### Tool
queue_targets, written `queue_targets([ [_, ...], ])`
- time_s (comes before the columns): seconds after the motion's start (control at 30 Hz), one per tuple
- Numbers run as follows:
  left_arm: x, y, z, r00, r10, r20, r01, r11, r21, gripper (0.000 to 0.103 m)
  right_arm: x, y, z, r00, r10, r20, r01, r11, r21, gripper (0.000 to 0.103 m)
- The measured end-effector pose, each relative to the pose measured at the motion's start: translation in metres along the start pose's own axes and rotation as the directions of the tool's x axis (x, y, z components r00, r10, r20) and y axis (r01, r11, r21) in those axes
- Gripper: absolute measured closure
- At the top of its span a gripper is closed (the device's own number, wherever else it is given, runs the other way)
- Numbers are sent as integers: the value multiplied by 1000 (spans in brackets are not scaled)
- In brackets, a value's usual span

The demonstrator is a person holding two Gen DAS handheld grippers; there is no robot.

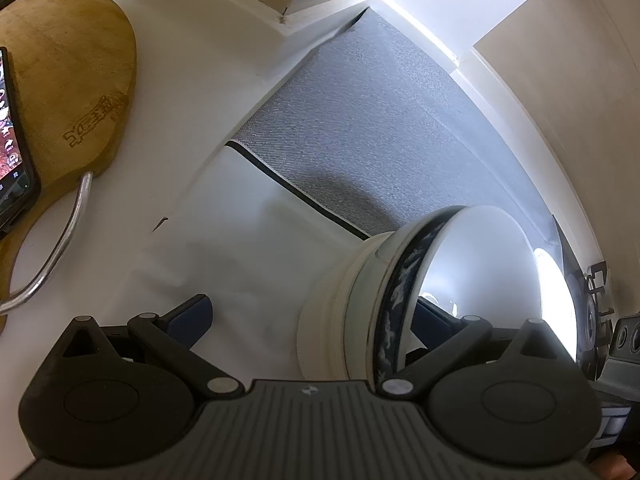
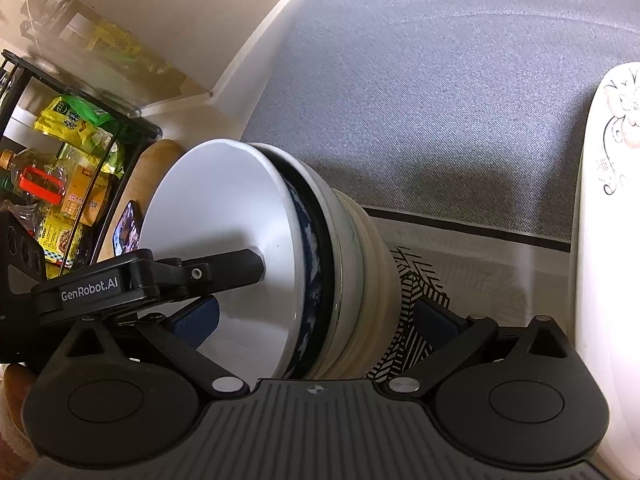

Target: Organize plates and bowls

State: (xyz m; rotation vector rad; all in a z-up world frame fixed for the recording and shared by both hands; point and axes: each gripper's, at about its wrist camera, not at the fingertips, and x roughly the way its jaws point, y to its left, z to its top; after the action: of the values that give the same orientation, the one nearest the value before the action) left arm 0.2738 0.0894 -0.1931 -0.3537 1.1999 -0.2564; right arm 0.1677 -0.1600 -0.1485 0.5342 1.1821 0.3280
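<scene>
- A stack of nested bowls is shown tipped on its side, mouths turned towards the rack; the innermost bowl is plain white, the next carries a dark blue pattern, and the outer ones are cream.
- The stack is seen between the fingers of the right gripper, whose blue pads stand wide apart — one inside the white bowl, one beside the stack's base. Contact cannot be told.
- The left gripper is also spread wide; its right finger is seen inside the white bowl, its left pad clear of the stack.
- A grey mat lies behind the stack, and a flowered white plate is seen at the right edge.
- A wooden board with a phone on it is seen on the white counter.
- A black rack holds yellow packets.
</scene>
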Motion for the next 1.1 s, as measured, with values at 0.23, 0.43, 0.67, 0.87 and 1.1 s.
queue_targets([
  [0.23,-1,-1,2,1000,8,-3,-8,1000,-7,1,1,5,-2,1000,-19,14,19,1000,6,0],
  [0.43,-5,-3,2,999,-50,-6,50,999,4,21,5,11,-1,1000,-22,18,23,999,-40,4],
  [0.67,-1,-4,-1,991,-123,-46,122,992,-13,31,7,14,-2,999,-35,41,40,991,-131,4],
  [0.87,-2,-2,-5,991,-131,-25,131,991,-23,31,3,18,-3,996,-63,55,70,987,-147,10],
  [1.1,-8,-1,-8,991,-131,-9,131,991,-27,31,1,21,-2,996,-72,56,80,986,-149,12],
])
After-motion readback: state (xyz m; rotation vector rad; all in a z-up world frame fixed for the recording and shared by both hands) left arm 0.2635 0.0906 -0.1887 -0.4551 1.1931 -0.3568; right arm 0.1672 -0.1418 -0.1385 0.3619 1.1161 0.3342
